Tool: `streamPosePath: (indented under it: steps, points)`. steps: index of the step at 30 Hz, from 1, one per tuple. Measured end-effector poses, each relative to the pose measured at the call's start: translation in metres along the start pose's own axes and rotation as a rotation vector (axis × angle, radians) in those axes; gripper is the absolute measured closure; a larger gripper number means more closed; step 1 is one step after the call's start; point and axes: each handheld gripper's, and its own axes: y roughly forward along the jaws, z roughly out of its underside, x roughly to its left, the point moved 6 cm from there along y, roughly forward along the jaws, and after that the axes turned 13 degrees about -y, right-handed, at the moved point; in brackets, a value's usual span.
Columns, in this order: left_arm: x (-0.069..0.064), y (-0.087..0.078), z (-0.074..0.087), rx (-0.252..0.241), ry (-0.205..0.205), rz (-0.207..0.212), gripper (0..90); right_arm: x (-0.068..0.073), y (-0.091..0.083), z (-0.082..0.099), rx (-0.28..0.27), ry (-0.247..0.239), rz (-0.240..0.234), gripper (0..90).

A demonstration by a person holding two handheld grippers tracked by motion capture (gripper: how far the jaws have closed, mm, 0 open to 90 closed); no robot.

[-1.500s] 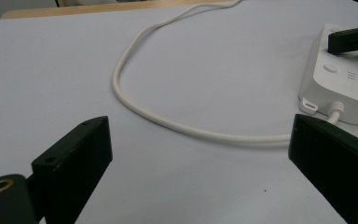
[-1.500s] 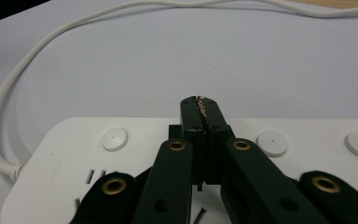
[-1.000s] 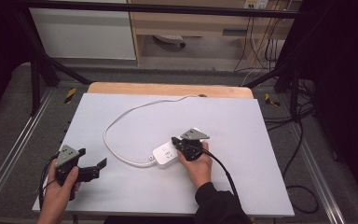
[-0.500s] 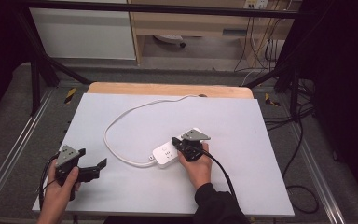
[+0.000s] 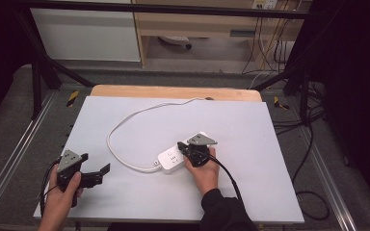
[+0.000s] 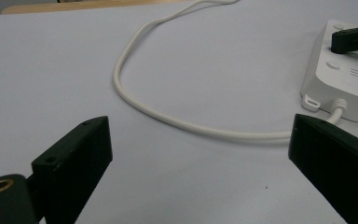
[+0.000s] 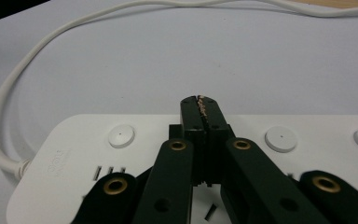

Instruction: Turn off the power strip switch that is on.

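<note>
Right now the closed right hand-held gripper (image 7: 200,105) rests on the power strip (image 7: 74,154)

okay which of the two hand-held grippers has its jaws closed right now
The right hand-held gripper, pressed shut over the white power strip. The left hand-held gripper stands wide open.

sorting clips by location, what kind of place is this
Probably a lab or workshop recording bench: a white table inside a metal frame, loose cables on the floor behind, and a power strip as the test item.
</note>
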Motion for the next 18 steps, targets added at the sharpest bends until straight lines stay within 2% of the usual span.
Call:
streamPosePath:
  steps: [2,4,6,18]
  points:
    - [0.001,-0.0004,-0.0002,-0.001,-0.003,-0.003,5.9,-0.0005,0.0003,0.0002,-0.005,0.009,0.003,90.0]
    - [0.0018,-0.0005,-0.0002,-0.001,-0.005,-0.004,5.9,0.0007,0.0006,-0.0004,0.001,-0.009,0.014,90.0]
    - [0.002,-0.0005,-0.0002,-0.001,-0.007,-0.005,5.9,0.0,0.0004,0.0,-0.002,0.0,0.005,90.0]
    - [0.0022,-0.0003,-0.0001,0.0,-0.008,-0.005,5.9,0.0006,0.0005,0.0,-0.005,-0.016,0.015,90.0]
